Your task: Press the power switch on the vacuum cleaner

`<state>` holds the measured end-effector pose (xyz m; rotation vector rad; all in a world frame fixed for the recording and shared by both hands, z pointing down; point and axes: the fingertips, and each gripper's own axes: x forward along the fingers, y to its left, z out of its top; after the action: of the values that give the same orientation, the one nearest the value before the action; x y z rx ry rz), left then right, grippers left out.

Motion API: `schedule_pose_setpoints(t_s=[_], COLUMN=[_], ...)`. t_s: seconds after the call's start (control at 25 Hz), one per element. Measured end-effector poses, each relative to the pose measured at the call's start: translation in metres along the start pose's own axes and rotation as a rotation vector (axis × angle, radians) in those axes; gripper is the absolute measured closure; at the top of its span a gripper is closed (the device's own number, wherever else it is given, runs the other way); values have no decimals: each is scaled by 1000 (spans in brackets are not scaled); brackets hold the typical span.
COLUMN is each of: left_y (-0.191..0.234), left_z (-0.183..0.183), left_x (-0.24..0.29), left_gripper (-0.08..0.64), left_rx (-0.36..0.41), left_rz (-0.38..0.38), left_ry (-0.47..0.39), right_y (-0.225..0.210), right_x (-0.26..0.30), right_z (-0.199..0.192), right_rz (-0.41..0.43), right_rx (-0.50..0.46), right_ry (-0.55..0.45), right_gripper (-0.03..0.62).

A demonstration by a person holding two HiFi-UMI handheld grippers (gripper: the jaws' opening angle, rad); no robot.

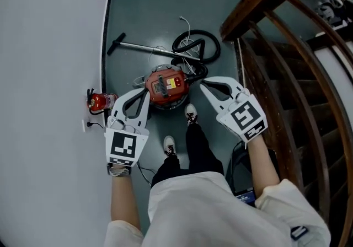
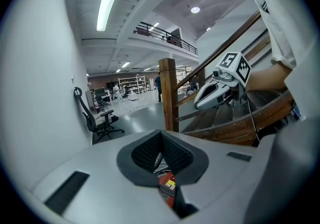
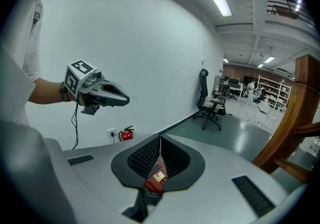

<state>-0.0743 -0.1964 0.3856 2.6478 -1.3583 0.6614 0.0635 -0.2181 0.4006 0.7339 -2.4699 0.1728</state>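
Both clenched empty, left hand-held gripper (image 1: 143, 93) and right hand-held gripper (image 1: 204, 84) hung above the vacuum (image 1: 166, 87); one closed tip should drop squarely onto its indistinct switch

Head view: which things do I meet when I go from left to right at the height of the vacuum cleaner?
Red fire extinguisher → left gripper → vacuum cleaner → right gripper → wooden stair railing.
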Motion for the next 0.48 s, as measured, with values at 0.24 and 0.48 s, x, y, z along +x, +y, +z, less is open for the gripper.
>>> schedule_pose_setpoints(t_s=[0.24, 0.48], left_y=[2, 10], left_z=[-18, -45], left_x=[24, 46], left_gripper=[561, 561], left_rx=[-7, -60], left_rz=[-33, -30], left_ry=[12, 30], right_y=[-4, -10], right_x=[32, 71], right_z=[-19, -43], right_rz=[33, 49], right_rx=[-5, -28], right_ry=[42, 85], right_gripper=[561, 561])
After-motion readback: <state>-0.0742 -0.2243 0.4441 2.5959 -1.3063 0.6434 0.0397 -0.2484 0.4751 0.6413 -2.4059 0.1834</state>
